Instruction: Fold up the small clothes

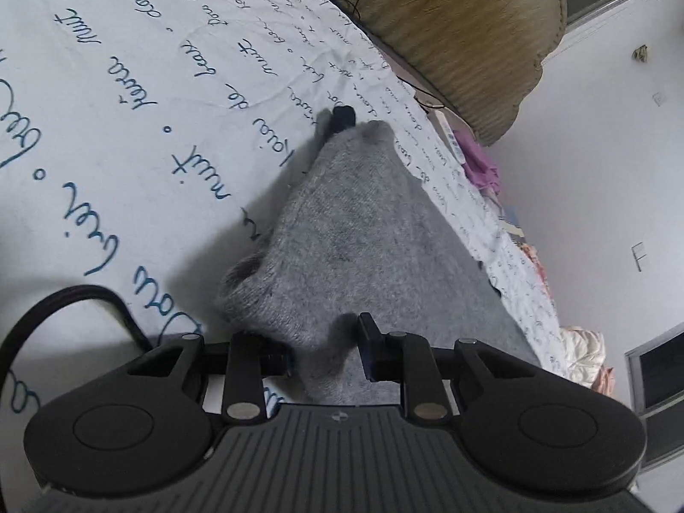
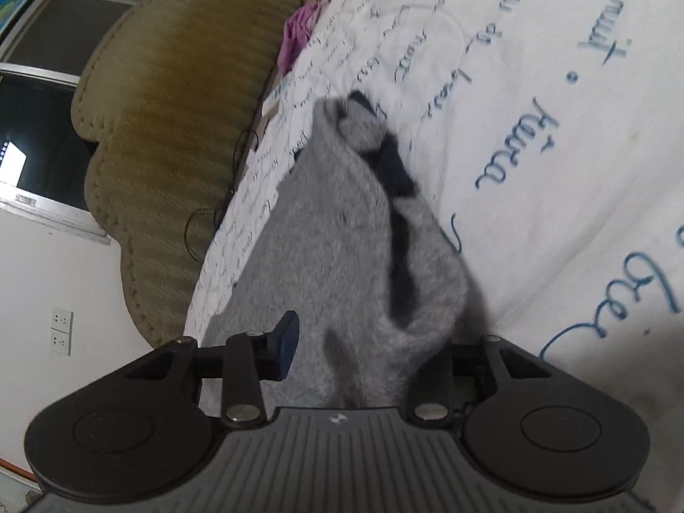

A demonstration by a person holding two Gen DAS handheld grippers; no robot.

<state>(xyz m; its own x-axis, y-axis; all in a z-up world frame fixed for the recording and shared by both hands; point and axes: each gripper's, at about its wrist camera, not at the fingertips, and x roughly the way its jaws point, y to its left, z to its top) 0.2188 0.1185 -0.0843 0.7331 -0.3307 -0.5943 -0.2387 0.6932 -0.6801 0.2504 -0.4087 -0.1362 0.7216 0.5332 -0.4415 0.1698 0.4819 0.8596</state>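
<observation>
over printed bedsheet (image 1: 128,107), grey garment (image 1: 363,235) hangs pinched between both claws.

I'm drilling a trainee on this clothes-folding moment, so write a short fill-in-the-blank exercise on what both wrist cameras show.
1. The fuzzy garment held between both grippers is ____ in colour.
2. The left gripper and right gripper each pinch one ____ of the garment.
3. The white bedsheet is printed with blue ____.
4. The cushion beyond the bed is ____-coloured.

Missing words: grey; edge; handwriting; olive
</observation>
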